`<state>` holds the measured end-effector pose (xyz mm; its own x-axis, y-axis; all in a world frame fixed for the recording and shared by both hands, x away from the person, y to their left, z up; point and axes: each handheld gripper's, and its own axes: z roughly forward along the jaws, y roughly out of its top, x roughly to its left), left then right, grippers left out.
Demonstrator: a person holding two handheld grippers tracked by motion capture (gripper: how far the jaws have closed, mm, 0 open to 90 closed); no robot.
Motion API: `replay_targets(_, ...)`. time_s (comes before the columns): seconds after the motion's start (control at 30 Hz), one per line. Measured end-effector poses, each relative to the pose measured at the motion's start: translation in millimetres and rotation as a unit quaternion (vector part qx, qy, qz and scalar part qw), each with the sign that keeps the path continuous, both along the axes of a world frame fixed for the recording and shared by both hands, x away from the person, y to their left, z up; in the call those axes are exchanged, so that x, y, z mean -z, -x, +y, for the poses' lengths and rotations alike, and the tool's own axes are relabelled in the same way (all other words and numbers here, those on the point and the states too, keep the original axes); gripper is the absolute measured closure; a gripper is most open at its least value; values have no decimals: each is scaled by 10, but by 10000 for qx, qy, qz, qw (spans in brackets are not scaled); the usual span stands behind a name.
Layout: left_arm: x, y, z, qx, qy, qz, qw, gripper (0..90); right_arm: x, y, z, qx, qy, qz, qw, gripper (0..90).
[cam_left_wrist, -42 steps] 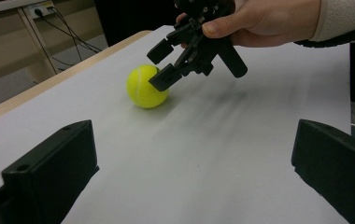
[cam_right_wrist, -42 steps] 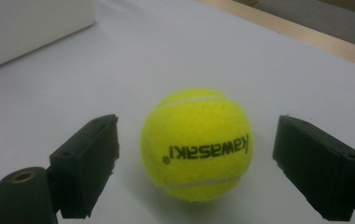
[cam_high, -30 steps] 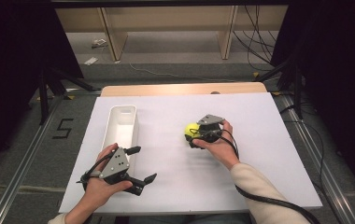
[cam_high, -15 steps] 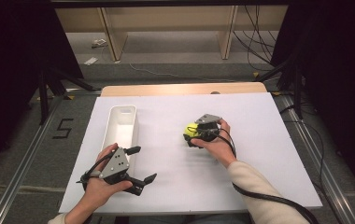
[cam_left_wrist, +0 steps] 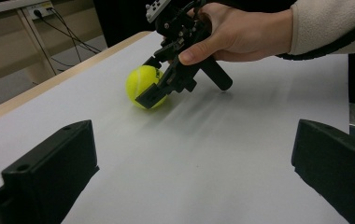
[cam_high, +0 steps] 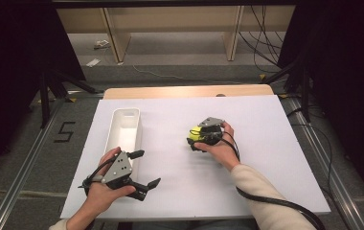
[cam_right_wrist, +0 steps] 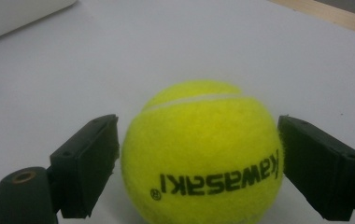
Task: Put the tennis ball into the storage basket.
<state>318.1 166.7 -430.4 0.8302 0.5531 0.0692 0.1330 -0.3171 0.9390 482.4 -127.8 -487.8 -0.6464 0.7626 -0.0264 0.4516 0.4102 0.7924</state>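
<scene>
A yellow tennis ball point(cam_high: 197, 133) marked "Kawasaki" rests on the white tabletop point(cam_high: 271, 143), right of centre. My right gripper point(cam_high: 195, 140) is down over it, one black jaw pressed against each side of the ball point(cam_right_wrist: 203, 154). In the left gripper view the same ball point(cam_left_wrist: 140, 83) sits between the right gripper's jaws, held by a hand in a cream sleeve. My left gripper point(cam_high: 147, 168) stands open near the front left of the table, jaws wide apart and nothing between them point(cam_left_wrist: 194, 172).
A long white bin point(cam_high: 122, 115) stands on the table's left side, just beyond my left gripper. A wooden strip point(cam_high: 185, 91) edges the far side of the table. Cables trail from both grippers.
My right gripper has moved left and down over the tennis ball, so its jaws now stand on both sides of it. The left gripper has stayed put.
</scene>
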Motion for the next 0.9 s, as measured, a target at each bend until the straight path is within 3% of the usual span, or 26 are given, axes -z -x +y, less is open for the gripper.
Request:
replay_targets(0.47, 0, -1, 3, -1, 15, 5, 10000, 0, 46, -30, 45, -27, 27, 46, 10000, 170)
replay_targets(0.9, 0, -1, 4, 2, 16, 6, 10000, 0, 73, -56, 33, 124, 46, 53, 9999, 231)
